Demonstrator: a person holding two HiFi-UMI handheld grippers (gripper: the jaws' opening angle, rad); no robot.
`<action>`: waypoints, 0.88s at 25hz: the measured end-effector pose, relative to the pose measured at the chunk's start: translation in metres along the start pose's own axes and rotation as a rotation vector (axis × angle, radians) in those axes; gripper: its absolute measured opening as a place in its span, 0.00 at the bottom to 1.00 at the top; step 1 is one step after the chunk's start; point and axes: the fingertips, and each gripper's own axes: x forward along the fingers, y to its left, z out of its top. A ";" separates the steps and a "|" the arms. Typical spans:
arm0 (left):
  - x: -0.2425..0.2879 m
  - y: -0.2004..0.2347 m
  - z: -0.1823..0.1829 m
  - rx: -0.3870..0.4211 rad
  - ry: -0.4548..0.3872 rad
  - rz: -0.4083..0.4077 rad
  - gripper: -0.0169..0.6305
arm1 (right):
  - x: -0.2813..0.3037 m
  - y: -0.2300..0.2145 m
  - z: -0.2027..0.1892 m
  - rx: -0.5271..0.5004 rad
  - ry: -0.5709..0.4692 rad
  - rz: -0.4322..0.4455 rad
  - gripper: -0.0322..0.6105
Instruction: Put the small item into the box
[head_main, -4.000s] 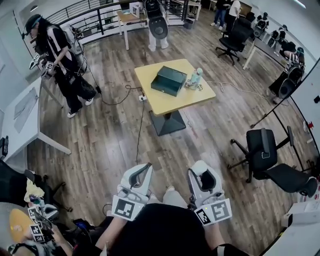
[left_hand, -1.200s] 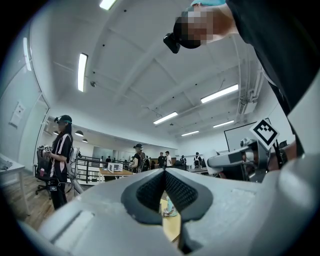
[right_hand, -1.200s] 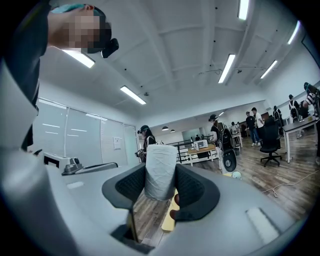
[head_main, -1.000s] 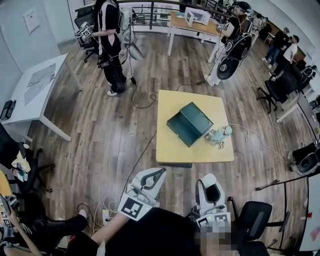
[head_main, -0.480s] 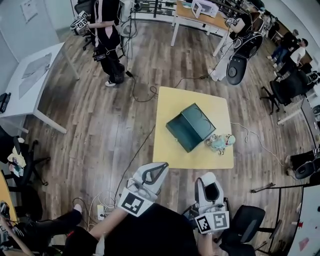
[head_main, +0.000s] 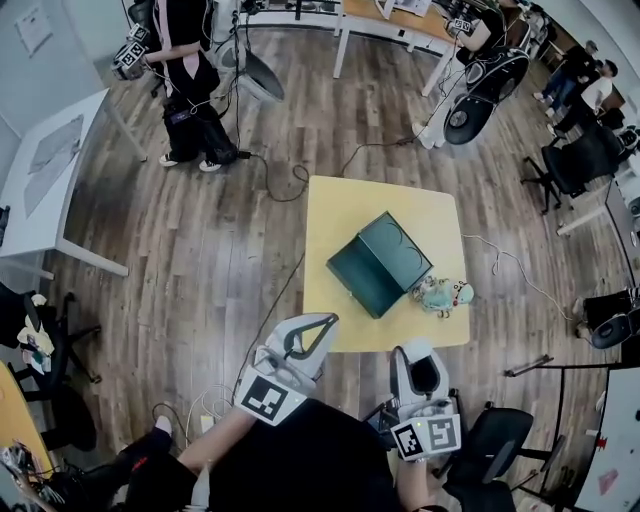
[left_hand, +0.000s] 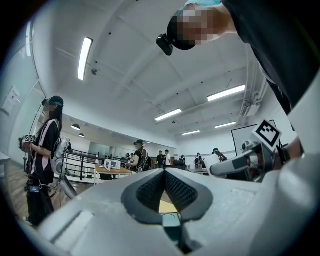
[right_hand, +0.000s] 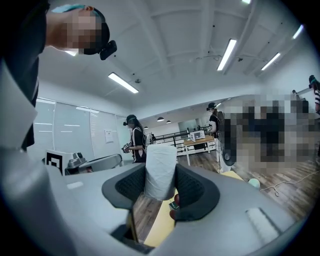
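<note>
white roll (right_hand: 160, 170): clamped between the right gripper (head_main: 422, 355) pads, standing upright in the jaws and sticking up above them. Both pads press on its sides. Head view doesn't separate the roll from the white gripper body, so this reading comes from the right gripper view.

right gripper: lower centre-right of head view, just below the near edge of the yellow table (head_main: 335, 215), pointing toward it. Its marker cube (head_main: 428, 437) is behind it, near the bottom of the frame.

left gripper (head_main: 318, 330): lower centre, left of the right one, tilted toward the upper right. Its tip overlaps the table's lower left corner in the picture. Left gripper view shows the jaw tips meeting with nothing between them, so it is clenched and empty. Its marker cube (head_main: 265, 398) is at the rear.

green box (head_main: 380, 262): on the table, right of centre, lid open, sitting at an angle to the table edges. Well apart from both grippers.

teal and white bits (head_main: 442, 294): small cluster on the table just beside the box's right corner, near the table's lower right edge. Too small to identify.

Surroundings: wood floor with a cable (head_main: 270, 300) running off the table's left side. A person in black and white (head_main: 185, 90) stands at upper left. A white desk (head_main: 50, 180) is at the left edge, and office chairs are along the right.
</note>
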 end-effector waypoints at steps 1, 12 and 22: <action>0.005 0.005 -0.001 -0.001 0.000 -0.008 0.03 | 0.007 -0.001 0.002 -0.002 0.003 -0.005 0.34; 0.055 0.058 -0.009 0.003 -0.011 -0.095 0.03 | 0.067 -0.020 0.019 0.001 -0.021 -0.085 0.34; 0.074 0.064 -0.022 -0.013 -0.006 -0.149 0.03 | 0.086 -0.033 0.012 -0.002 0.008 -0.132 0.34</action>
